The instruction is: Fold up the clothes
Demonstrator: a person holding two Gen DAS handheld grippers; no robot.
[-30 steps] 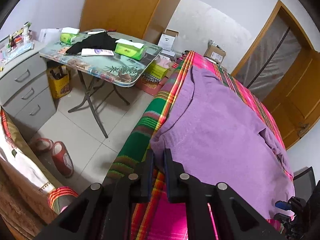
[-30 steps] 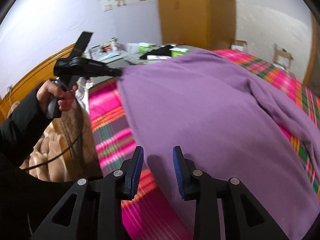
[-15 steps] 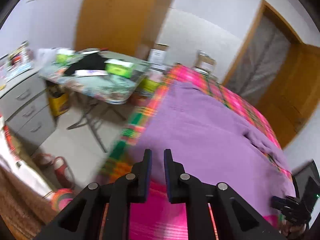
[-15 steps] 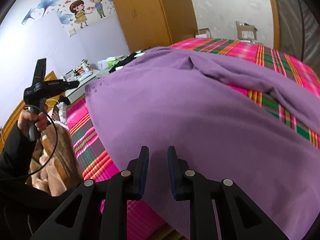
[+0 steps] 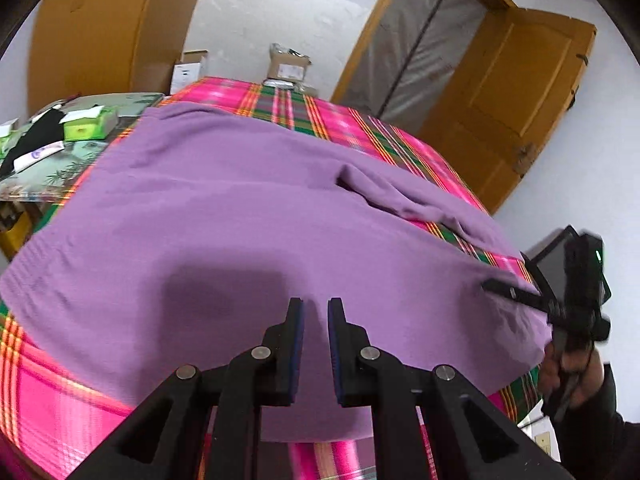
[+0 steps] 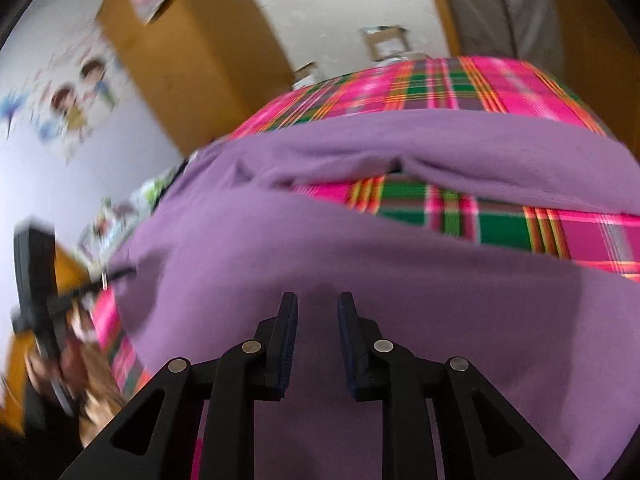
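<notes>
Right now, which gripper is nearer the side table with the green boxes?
Left. The left gripper hovers over the purple garment's table-side end, the side table just beyond. The right gripper, jaws just opening with nothing between them, hovers at the garment's far end.

No readable txt anywhere tbh. Label on the box (image 5: 289, 69) by the wall is too small, wall stickers (image 6: 80, 96) just blur.

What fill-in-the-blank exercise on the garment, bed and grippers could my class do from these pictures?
1. The garment spread on the bed is ____ in colour.
2. The bedspread has a ____ pattern.
3. On the folding table sits a ____ tissue box.
4. Between the left gripper fingers there is ____.

Missing words: purple; plaid; green; nothing
</notes>
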